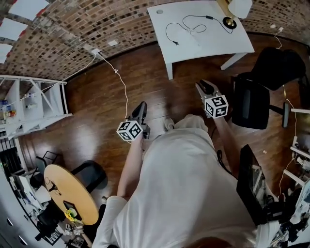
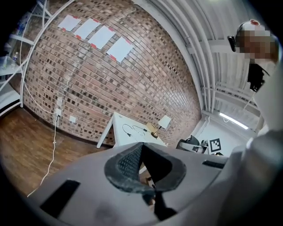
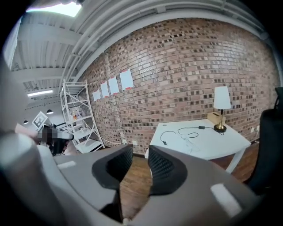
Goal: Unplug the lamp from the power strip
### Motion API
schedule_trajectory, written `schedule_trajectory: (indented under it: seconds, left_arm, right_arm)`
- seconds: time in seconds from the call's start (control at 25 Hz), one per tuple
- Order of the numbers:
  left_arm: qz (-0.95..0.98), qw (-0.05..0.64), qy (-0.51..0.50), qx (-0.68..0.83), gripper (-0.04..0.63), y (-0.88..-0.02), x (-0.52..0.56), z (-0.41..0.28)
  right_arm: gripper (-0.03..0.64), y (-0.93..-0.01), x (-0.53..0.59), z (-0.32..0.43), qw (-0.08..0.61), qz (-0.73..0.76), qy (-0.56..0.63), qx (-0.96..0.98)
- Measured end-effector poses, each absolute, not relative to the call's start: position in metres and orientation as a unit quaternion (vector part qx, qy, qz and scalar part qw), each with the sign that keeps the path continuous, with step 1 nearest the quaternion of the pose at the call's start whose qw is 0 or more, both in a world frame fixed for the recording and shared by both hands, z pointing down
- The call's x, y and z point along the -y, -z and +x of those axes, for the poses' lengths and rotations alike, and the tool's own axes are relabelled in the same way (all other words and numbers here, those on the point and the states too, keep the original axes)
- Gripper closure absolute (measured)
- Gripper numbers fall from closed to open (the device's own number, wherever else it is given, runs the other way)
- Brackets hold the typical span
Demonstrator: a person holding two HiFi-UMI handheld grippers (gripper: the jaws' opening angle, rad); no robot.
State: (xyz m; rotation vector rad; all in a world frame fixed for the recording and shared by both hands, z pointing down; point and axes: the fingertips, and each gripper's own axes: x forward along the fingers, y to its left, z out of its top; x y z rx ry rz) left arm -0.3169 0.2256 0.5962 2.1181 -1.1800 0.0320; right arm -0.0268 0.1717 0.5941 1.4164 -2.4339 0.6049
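My left gripper has its jaws tip to tip, with nothing in them. My right gripper is open and empty, and only the wooden floor shows between its jaws. Both hang well apart from the white table. The lamp stands at its corner by the brick wall, with its black cord looped across the top.

Rough matt brick wall; glossy wood floor; smooth white table; lamp base shiny brassy metal.
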Motion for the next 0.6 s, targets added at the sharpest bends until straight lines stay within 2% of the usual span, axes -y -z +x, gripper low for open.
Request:
schedule_trajectory:
  seconds: [0.6]
  left_arm:
    - [0.821, 0.356, -0.071, 0.441, 0.592, -0.594, -0.228, -0.162]
  right_arm:
    - [0.522, -0.606, -0.209, 0.128, 0.156, 0.494, -0.254, 0.817]
